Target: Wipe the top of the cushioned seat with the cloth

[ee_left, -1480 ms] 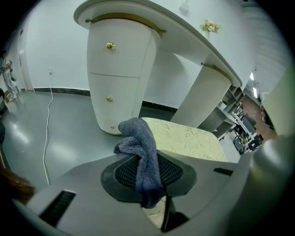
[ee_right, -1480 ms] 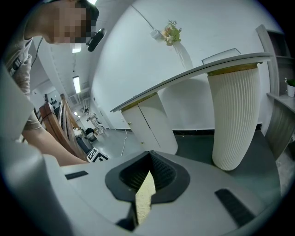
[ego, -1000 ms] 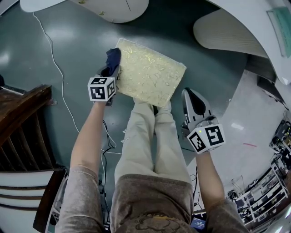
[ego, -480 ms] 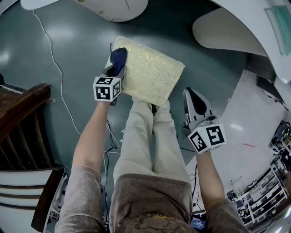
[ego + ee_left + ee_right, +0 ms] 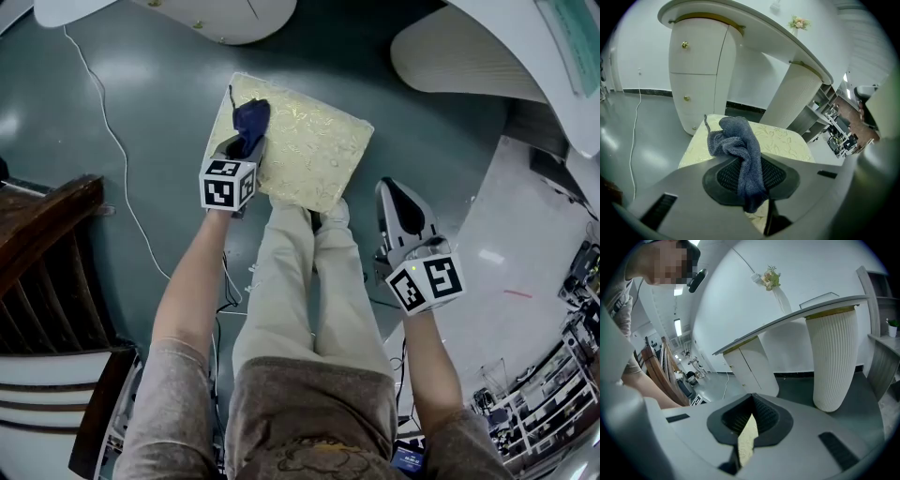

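Moved inward from left edge of cushioned seat (image 5: 319, 155): left gripper (image 5: 246, 145), clamped on blue cloth (image 5: 251, 118) resting on seat top. Closed, empty: right gripper (image 5: 392, 195), off seat.

Bunched dark-blue cloth (image 5: 250, 121) rests on the pale-yellow patterned cushioned seat (image 5: 314, 155)
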`<state>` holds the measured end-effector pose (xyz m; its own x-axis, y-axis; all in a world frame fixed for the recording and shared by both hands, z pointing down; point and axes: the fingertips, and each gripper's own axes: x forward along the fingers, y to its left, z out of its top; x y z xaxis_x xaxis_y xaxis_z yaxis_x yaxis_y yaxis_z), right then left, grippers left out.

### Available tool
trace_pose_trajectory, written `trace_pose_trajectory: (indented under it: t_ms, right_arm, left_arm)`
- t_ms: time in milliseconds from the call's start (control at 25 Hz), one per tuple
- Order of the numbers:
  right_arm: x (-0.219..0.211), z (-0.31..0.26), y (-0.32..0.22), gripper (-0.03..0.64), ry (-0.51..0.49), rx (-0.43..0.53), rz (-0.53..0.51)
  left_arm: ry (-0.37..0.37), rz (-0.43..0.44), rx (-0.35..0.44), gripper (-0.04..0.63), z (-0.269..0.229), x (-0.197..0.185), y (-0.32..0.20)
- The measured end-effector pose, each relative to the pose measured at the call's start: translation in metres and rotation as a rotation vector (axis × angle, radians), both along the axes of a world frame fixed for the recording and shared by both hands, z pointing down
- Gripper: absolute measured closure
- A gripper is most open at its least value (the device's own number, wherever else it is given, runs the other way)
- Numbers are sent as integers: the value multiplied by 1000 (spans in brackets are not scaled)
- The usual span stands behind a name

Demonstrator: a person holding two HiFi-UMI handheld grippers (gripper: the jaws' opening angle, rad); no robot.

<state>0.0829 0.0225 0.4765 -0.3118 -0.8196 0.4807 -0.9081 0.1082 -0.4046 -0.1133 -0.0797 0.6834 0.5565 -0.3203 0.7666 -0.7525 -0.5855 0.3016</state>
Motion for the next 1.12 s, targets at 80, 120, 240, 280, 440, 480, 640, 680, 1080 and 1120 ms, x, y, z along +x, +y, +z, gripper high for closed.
trace_pose_trajectory:
  t_ms: [80,120,240,280,440,480,640,680,1080,1120]
  right_arm:
    - [2,0,3,611,0,-1,3]
    - [3,1,4,611,0,-2,5]
    - [6,2,8,611,-1,-3,7]
    - [7,2,9,611,-1,-2,7]
    - [9,2,13,611,0,0,10]
    - [9,2,15,611,-1,1,12]
    - [13,0,23,611,-4,5,18]
    - [14,0,25,611,-3,5,20]
    - [24,1,42,611,0,-4,41]
    - [25,1,44,611,2,-5,43]
  left_arm:
    - [3,12,1,506,0,6,4]
    - [4,21,1,506,0,9,6]
    - [9,43,-2,506,1,19,15]
    - [12,46,-4,506,1,22,17]
    - [26,61,-8,506,1,33,27]
    - [28,69,-9,506,1,36,30]
    - [33,85,-17,506,1,51,44]
    - [33,85,-19,506,1,55,47]
    - [34,176,-7,506,1,94,78]
    - [38,173,-8,506,1,97,81]
